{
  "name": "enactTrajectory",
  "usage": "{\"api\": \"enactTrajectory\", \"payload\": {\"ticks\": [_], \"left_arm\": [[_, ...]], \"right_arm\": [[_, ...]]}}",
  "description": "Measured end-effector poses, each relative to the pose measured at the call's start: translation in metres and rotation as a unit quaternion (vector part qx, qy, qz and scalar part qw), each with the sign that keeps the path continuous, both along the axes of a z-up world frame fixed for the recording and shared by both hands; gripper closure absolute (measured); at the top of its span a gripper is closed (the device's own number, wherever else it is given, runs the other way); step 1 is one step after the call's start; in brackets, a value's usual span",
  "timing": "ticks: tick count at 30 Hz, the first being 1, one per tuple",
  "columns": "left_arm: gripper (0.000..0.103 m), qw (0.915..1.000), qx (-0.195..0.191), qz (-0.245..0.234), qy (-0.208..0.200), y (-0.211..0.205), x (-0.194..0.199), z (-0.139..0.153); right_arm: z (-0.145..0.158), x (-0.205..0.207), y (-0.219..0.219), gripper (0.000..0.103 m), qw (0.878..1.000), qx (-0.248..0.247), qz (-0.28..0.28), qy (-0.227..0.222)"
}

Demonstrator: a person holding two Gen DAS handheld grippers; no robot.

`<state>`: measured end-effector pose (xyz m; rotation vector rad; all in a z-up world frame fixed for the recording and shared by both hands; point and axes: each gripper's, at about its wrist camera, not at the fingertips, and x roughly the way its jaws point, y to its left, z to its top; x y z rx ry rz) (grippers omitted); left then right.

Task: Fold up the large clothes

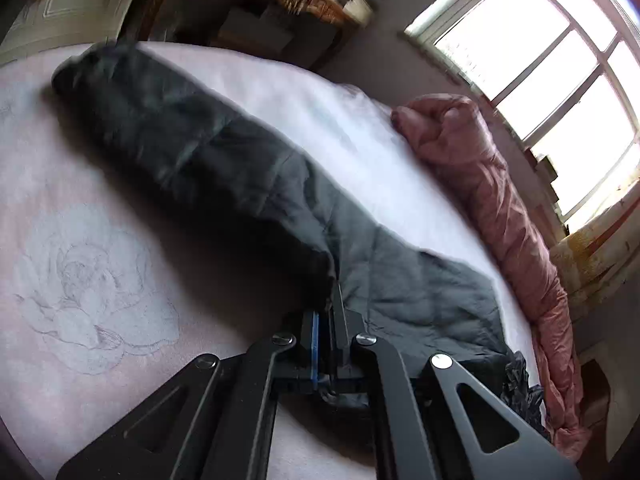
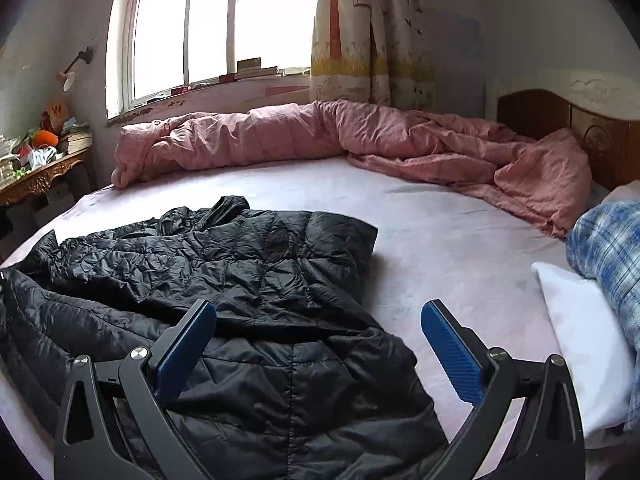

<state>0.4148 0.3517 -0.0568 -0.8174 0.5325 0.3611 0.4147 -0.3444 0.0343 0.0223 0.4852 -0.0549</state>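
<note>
A black quilted jacket [image 1: 208, 152] lies stretched along the pale pink bed sheet [image 1: 80, 280]. My left gripper [image 1: 333, 312] is shut on a fold of the jacket's near edge, and the fabric rises into the closed fingers. In the right wrist view the same jacket [image 2: 260, 280] is spread out and creased on the sheet [image 2: 440, 240]. My right gripper [image 2: 318, 314] hovers open above the jacket's near part with its blue pads [image 2: 452, 356] wide apart and nothing between them.
A rumpled pink duvet [image 2: 360, 136] runs along the far side of the bed under the window [image 2: 224, 28]. A plaid pillow [image 2: 608, 240] and a white pillow [image 2: 580, 328] lie at the right. A cluttered carved side table [image 2: 40, 176] stands at the left.
</note>
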Motion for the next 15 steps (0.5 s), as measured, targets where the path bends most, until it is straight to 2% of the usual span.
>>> {"api": "enactTrajectory", "payload": {"ticks": [2, 4, 5, 8, 9, 12, 15], "left_arm": [[0.101, 0.9975, 0.061, -0.002, -0.035, -0.017, -0.009, 0.029], [0.101, 0.9891, 0.109, -0.023, -0.096, -0.043, -0.022, 0.064], [0.101, 0.9831, 0.119, -0.04, -0.133, -0.059, -0.028, 0.079], [0.101, 0.9627, 0.1, -0.116, -0.223, -0.112, -0.038, 0.103], [0.101, 0.9565, 0.103, -0.147, -0.23, -0.132, -0.035, 0.109], [0.101, 0.934, 0.142, -0.241, -0.222, -0.209, -0.027, 0.118], [0.1, 0.9155, 0.183, -0.306, -0.186, -0.271, -0.019, 0.111]], "right_arm": [[0.001, 0.0, 0.0, 0.0, 1.0, -0.001, -0.001, -0.001], [0.0, -0.001, 0.0, 0.0, 1.0, -0.008, -0.006, -0.003], [0.001, 0.0, 0.0, 0.0, 1.0, -0.011, -0.007, -0.003], [-0.001, 0.002, 0.002, 0.0, 1.0, -0.014, -0.007, 0.005], [-0.002, 0.003, 0.002, 0.0, 1.0, -0.016, -0.011, 0.012], [-0.006, 0.007, 0.004, 0.0, 0.999, -0.021, -0.011, 0.025], [-0.006, 0.005, 0.007, 0.0, 0.999, -0.033, -0.015, 0.021]]}}
